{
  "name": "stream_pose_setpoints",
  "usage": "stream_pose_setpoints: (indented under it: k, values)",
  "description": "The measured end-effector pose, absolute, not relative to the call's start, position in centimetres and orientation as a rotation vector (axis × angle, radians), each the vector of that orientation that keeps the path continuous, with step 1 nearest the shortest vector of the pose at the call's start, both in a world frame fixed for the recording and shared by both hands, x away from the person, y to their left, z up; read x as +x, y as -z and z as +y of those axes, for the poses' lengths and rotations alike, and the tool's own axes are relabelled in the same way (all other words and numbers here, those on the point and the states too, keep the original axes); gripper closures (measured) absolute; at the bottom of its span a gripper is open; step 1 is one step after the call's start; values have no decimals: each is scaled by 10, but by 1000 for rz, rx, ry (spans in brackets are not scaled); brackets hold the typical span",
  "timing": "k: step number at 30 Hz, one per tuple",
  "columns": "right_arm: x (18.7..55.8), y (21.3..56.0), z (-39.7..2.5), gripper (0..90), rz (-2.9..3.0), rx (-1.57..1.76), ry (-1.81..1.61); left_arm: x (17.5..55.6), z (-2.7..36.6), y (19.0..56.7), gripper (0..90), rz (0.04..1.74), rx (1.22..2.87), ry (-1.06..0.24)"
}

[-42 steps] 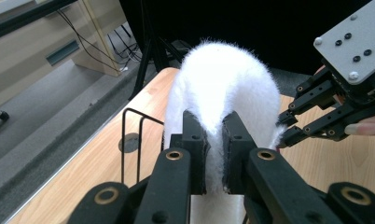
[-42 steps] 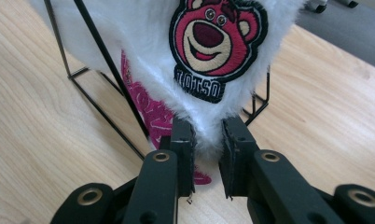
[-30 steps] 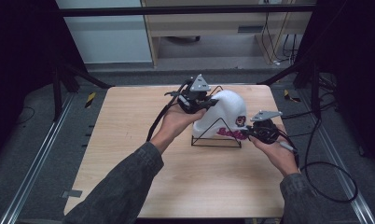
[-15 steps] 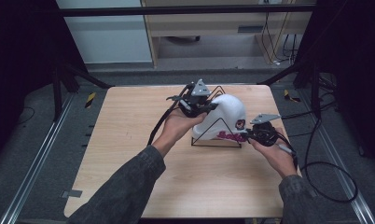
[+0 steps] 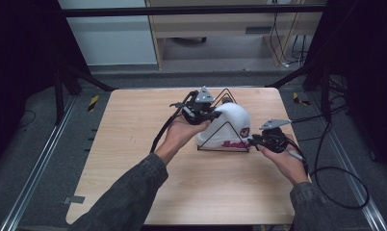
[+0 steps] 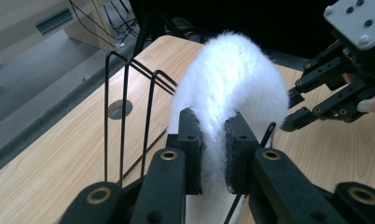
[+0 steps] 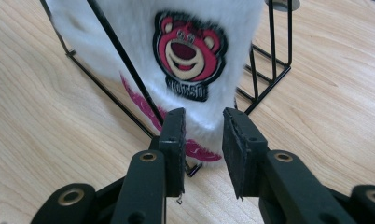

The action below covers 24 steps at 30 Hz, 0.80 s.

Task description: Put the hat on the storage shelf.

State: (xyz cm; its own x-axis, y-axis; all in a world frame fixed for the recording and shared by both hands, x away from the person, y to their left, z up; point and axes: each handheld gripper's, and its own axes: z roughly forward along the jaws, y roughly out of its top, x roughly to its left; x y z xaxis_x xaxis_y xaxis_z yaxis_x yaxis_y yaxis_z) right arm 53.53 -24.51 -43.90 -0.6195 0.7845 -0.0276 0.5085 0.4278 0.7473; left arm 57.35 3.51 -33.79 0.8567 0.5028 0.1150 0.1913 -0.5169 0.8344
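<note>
Over the black wire rack point(image 5: 224, 137) on the bench point(image 5: 134, 144), the left gripper point(image 6: 213, 156) pinches the white plush hat point(image 6: 232, 84), fingers clamped on its fur to steady it. The right gripper point(image 7: 202, 149) waits at the hem, fingers apart, probably to tug it down.

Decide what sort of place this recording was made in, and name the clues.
Probably a lab or recording bay, not a home: a bare wooden table ringed by dark frame legs, loose cables on the floor, and handheld grippers working a white furry hat.

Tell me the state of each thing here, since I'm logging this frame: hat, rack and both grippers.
Fluffy white hat with a bear patch: draped over the rack, pinched at its top.
Black wire triangular rack: upright on the table.
Left gripper: shut on the hat.
Right gripper: open at the hat's lower edge.
</note>
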Motion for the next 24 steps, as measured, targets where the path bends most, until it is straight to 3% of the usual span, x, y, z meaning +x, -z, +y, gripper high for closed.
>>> stream_pose_setpoints:
  k: [4,8,11,16,24]
  values:
    - [531,437,-248,676,2301,1106,-1010,567,41,338,681,532,2073,-447]
    - [524,436,-256,653,2268,1129,-1019,557,50,331,589,554,2039,-572]
    - [518,436,-260,626,2248,1149,-1026,552,54,327,551,539,2037,-585]
    - [508,434,-261,553,2217,1140,-1045,543,55,327,395,518,2058,-534]
    - [487,422,-254,335,2169,1137,-1100,526,54,334,165,520,2085,-494]
